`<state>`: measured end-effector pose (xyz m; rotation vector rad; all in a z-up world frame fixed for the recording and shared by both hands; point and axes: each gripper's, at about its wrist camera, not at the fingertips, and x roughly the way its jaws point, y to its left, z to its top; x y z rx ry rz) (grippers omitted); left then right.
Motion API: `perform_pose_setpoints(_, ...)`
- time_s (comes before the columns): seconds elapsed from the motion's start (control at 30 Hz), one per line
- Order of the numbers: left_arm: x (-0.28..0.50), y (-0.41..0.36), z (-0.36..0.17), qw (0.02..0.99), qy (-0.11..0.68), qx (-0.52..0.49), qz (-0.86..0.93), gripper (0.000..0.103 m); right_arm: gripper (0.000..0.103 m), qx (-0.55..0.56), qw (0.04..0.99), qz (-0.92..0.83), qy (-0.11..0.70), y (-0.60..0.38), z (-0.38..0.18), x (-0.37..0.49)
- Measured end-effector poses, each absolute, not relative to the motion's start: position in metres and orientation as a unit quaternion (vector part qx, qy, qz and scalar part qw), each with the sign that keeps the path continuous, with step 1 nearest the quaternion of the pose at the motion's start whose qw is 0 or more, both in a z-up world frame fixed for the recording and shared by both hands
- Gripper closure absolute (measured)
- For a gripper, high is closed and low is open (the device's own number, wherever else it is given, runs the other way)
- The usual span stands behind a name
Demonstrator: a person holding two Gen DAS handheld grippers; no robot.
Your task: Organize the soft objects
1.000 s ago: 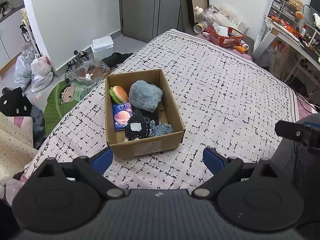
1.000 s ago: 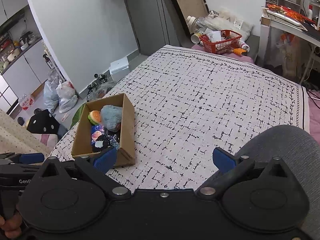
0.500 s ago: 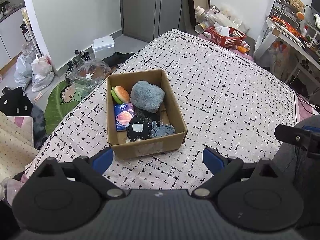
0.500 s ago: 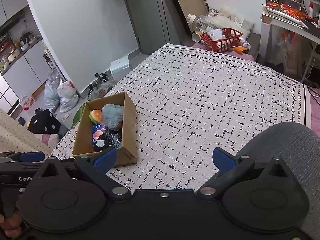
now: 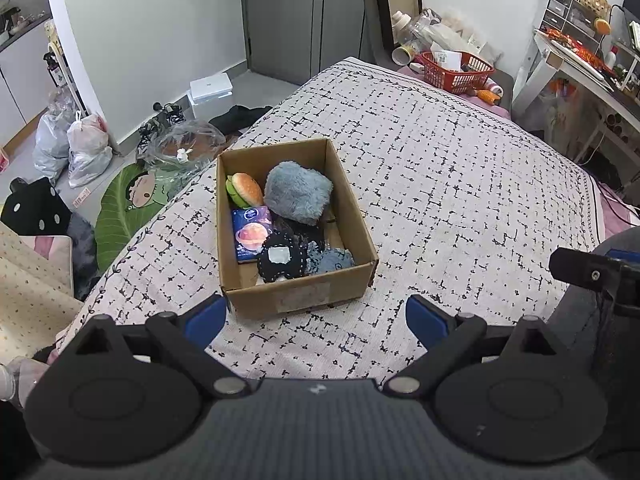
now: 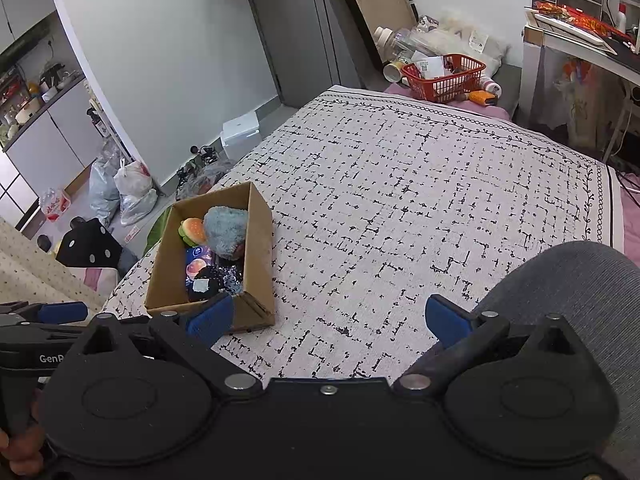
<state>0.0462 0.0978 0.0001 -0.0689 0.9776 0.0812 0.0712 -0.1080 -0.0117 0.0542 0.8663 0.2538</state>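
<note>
A cardboard box (image 5: 234, 294) (image 6: 260, 248) stands on the patterned bed. Inside lie a plush burger (image 5: 245, 189) (image 6: 193, 230), a fluffy grey-blue plush (image 5: 298, 192) (image 6: 226, 232), a blue planet-print packet (image 5: 251, 237) (image 6: 196, 265), a black soft piece (image 5: 281, 262) (image 6: 204, 286) and a grey-blue knitted piece (image 5: 332, 260). My left gripper (image 5: 311, 319) hangs open just in front of the box, holding nothing. My right gripper (image 6: 328, 319) is open and empty too, to the right of the box above the bedspread.
The bedspread (image 5: 460, 184) stretches bare to the right of the box. A red basket (image 5: 456, 70) (image 6: 442, 76) sits beyond the bed's far end. Bags (image 5: 80, 148) and clutter lie on the floor at left. A grey knee (image 6: 568, 292) is at lower right.
Both views have shifted only a little; the box sits slightly further right and nearer in the left wrist view. Both grippers stay open and empty.
</note>
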Motion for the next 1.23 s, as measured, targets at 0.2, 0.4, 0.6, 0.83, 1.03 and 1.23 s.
perform_pose_setpoints(0.2, 0.0464, 0.0956, -0.0009, 0.88, 0.472, -0.03, 0.039, 0.007, 0.0, 0.023, 0.9, 0.121, 0.418, -0.1089, -0.013, 0.0717)
perform_pose_setpoints(0.4, 0.0459, 0.0922, 0.0003, 0.881, 0.471, -0.031, 0.036, 0.007, 0.0, 0.023, 0.899, 0.123, 0.419, -0.1097, -0.0135, 0.0711)
perform_pose_setpoints(0.6, 0.0463, 0.0905, 0.0005, 0.881, 0.471, -0.032, 0.035, 0.007, 0.0, 0.024, 0.898, 0.124, 0.421, -0.1096, -0.0145, 0.0705)
perform_pose_setpoints(0.83, 0.0467, 0.0886, 0.0001, 0.881, 0.47, -0.03, 0.036, 0.007, 0.0, 0.025, 0.899, 0.123, 0.419, -0.1099, -0.0142, 0.0715)
perform_pose_setpoints(1.03, 0.0468, 0.0905, 0.001, 0.882, 0.469, -0.033, 0.037, 0.007, 0.0, 0.025, 0.9, 0.124, 0.417, -0.109, -0.0147, 0.0716)
perform_pose_setpoints(1.23, 0.0468, 0.0916, 0.0021, 0.885, 0.463, -0.034, 0.036, 0.007, 0.0, 0.025, 0.901, 0.126, 0.415, -0.1077, -0.0153, 0.0718)
